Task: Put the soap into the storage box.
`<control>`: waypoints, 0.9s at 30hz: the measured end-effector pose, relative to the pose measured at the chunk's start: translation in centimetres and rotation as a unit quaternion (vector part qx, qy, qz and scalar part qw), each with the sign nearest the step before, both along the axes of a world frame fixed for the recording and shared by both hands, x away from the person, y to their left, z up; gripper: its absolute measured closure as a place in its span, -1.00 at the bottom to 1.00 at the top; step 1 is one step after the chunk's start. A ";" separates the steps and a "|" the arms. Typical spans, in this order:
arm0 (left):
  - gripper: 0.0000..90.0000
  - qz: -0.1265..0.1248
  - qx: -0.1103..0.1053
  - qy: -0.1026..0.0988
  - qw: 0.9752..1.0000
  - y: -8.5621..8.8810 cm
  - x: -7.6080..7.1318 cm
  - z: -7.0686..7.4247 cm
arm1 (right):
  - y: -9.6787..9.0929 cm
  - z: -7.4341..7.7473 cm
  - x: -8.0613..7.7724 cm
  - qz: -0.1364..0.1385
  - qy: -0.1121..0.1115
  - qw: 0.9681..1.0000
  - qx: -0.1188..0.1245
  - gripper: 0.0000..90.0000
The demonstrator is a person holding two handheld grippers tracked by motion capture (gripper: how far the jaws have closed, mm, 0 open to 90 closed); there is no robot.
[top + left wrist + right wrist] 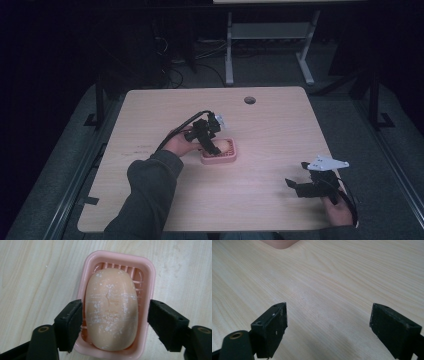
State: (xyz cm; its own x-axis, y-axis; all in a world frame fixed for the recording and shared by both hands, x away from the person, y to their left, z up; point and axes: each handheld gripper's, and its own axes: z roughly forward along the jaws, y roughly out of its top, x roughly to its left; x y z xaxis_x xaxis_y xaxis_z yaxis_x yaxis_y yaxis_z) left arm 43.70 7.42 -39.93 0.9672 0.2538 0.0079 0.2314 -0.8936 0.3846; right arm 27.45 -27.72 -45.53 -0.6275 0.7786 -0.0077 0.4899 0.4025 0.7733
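Two risks stand out: the left tool (113,322), jaws spread either side of the soap bar (111,310) lying in its pink soap dish (150,275), may squeeze the slick bar out or catch the dish rim and drag it. The right tool (328,327) hovers spread, well apart. Pale wood bench (280,125); the dark room probably holds another desk frame.

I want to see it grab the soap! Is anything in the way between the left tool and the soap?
No, nothing visible. The left tool is open, with the soap right between its jaws. The soap lies in the pink dish, whose walls sit lower than the soap.
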 end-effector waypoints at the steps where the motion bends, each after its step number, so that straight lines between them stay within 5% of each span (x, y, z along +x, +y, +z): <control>1: -0.42 0.000 -0.001 0.001 1.000 0.0 -0.1 0.1 | 0.0 0.0 0.0 0.000 0.001 1.000 0.000 -0.69; 20: -0.48 0.016 -0.024 0.003 1.000 2.8 -2.1 0.5 | 0.1 0.0 0.1 -0.009 0.000 1.000 -0.003 -0.69; 27: -0.49 0.013 -0.018 0.003 1.000 3.1 -2.8 0.8 | 0.1 0.0 0.1 -0.011 0.000 1.000 -0.004 -0.69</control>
